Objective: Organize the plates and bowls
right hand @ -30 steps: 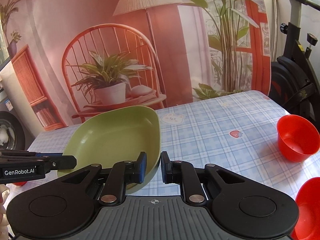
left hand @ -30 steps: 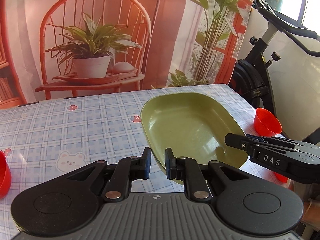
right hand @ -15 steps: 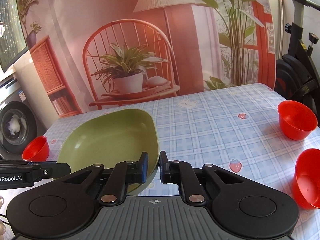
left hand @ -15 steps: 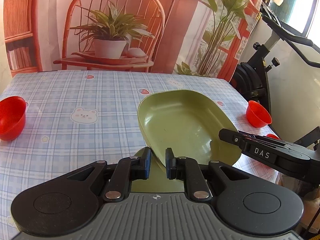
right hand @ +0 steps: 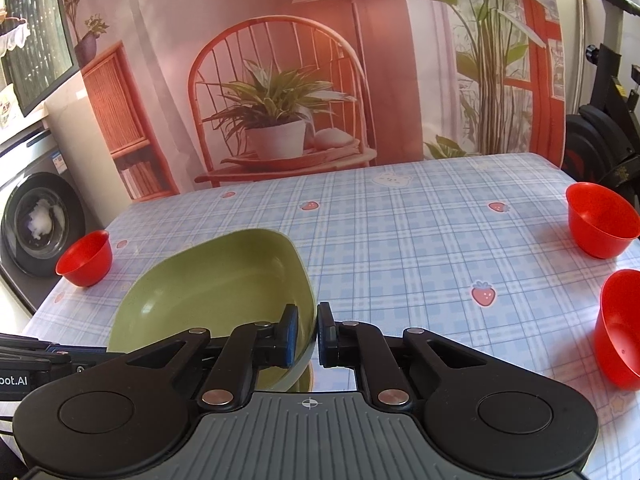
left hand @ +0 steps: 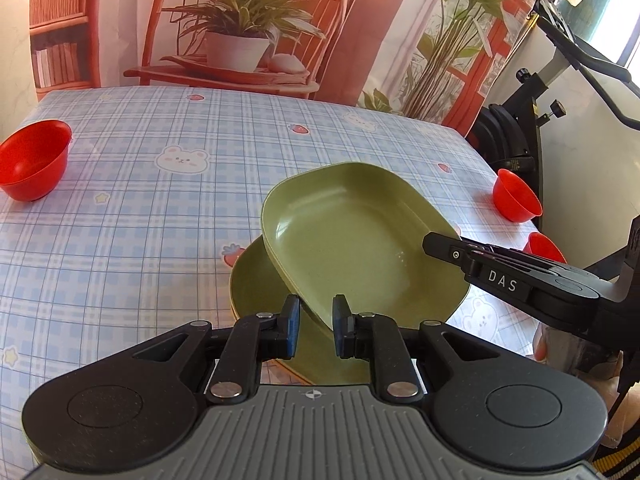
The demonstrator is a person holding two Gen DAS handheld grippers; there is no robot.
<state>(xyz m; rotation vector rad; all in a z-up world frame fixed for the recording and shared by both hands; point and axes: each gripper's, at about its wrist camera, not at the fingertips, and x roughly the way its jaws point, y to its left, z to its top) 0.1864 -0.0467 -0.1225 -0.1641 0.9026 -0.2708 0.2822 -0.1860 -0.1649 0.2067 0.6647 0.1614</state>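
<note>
Above the desk (left hand: 120, 208): green plate (left hand: 360, 240) over a second plate (left hand: 256, 280).
Gripped at opposite rims by left tool (left hand: 314, 326) and right tool (right hand: 307, 334), both nearly closed.

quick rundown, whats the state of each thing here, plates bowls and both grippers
upper green plate: held tilted by its rim from both sides, above the lower plate
lower green plate: lying flat on the table
left hand-held gripper: shut on the upper plate's near rim
right hand-held gripper: shut on the same plate's rim
red bowl at left: upright, empty
two red bowls at right: upright on the table, apart
</note>
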